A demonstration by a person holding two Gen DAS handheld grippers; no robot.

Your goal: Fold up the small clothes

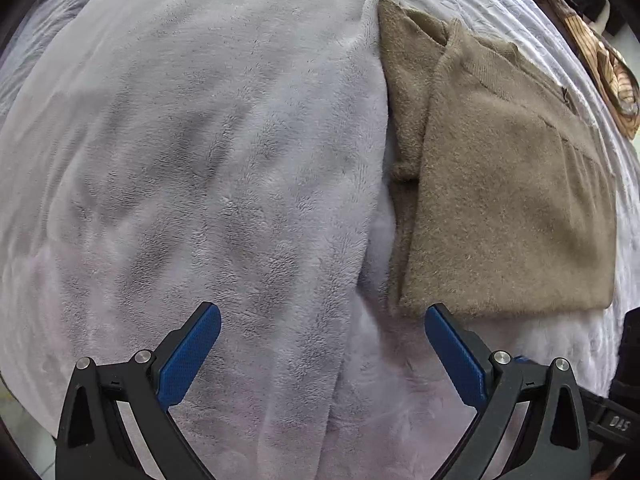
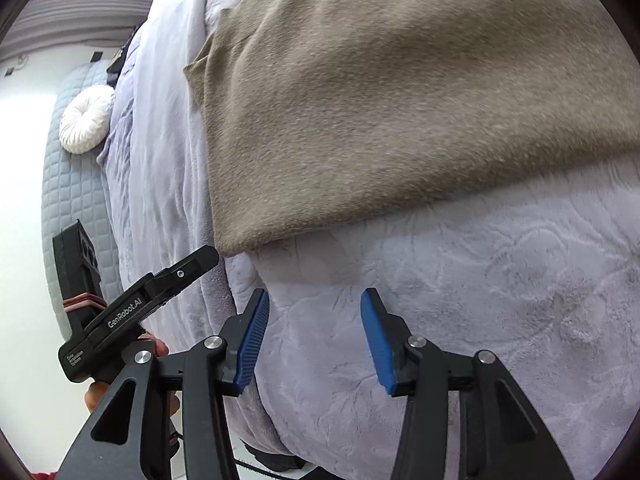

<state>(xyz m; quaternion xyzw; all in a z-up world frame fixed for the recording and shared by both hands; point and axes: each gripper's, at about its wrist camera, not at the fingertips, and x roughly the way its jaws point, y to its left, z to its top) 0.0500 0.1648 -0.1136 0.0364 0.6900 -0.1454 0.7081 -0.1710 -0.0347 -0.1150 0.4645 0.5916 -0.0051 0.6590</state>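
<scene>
A tan knitted garment [image 1: 504,184] lies folded into a rough rectangle on a lilac fleece blanket [image 1: 208,168]. A narrower folded part sticks out along its left side. My left gripper [image 1: 322,316] is open and empty, just short of the garment's near left corner. In the right wrist view the same garment [image 2: 392,92] fills the top. My right gripper [image 2: 314,300] is open and empty over the blanket [image 2: 480,300], a little short of the garment's near edge. The left gripper's body [image 2: 132,312] shows at the left, beside the garment's near corner.
The blanket covers a bed with a quilted grey headboard [image 2: 72,184] and a round white cushion [image 2: 86,122]. A brown patterned cloth [image 1: 608,68] lies at the far right edge. The bed's edge drops to the floor beside the left gripper.
</scene>
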